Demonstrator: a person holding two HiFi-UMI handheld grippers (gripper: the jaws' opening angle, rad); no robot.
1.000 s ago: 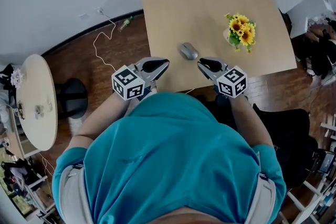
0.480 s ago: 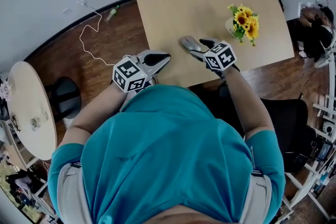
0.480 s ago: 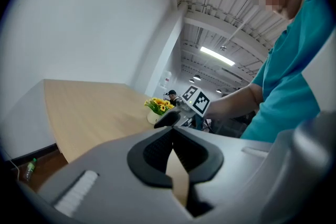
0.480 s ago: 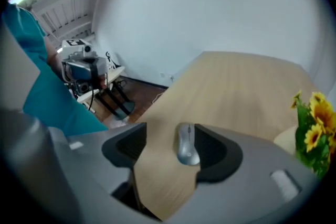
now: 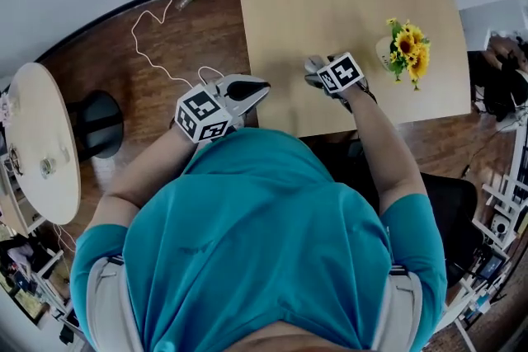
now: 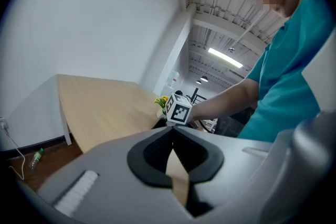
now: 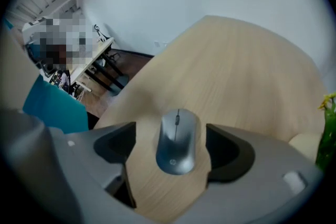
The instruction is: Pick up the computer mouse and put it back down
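The silver-grey plastic computer mouse lies on the pale wooden table, lower centre, between the spread jaws of the right gripper, which have just been opening. One pad brushing it, closing or withdrawing, could skid its smooth shell sideways. The left gripper is pressed together, empty.

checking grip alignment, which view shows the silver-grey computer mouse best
The right gripper view: the silver-grey computer mouse lies whole on the wooden table, between the open jaws. The head view shows only its edge beside the right gripper; the left gripper view shows none of it.
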